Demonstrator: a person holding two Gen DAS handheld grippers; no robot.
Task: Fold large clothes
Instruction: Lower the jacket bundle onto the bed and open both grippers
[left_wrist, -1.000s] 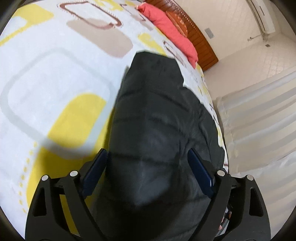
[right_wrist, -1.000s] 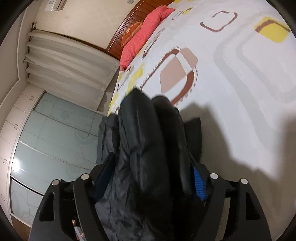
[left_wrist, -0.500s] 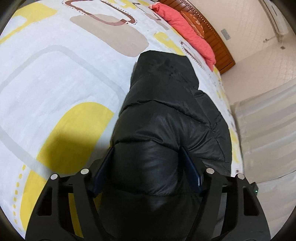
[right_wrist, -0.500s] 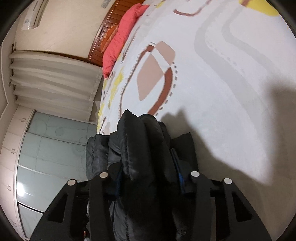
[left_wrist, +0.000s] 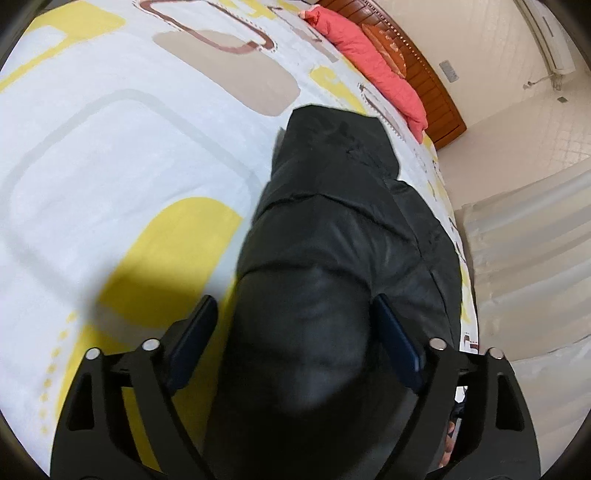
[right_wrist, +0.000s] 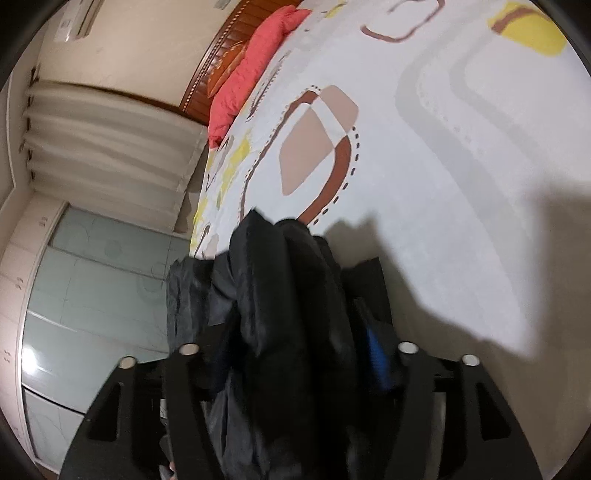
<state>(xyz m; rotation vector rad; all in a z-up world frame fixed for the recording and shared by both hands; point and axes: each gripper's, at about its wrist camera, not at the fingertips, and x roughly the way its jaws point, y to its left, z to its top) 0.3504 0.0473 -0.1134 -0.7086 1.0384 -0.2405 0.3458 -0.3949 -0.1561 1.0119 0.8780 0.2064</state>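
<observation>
A bed (left_wrist: 110, 155) with a white sheet printed in yellow, tan and brown shapes fills the room. A coral pillow (left_wrist: 373, 62) lies against the wooden headboard (left_wrist: 424, 74). Pale curtains (right_wrist: 110, 147) hang beside frosted glass doors (right_wrist: 92, 288). An air conditioner (left_wrist: 550, 40) sits high on the cream wall (left_wrist: 491, 55).

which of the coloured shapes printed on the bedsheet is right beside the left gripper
The yellow block, just off the left gripper, partly under its shadow beside the black jacket. The beige-and-brown shapes lie farther up towards the red pillow.
</observation>
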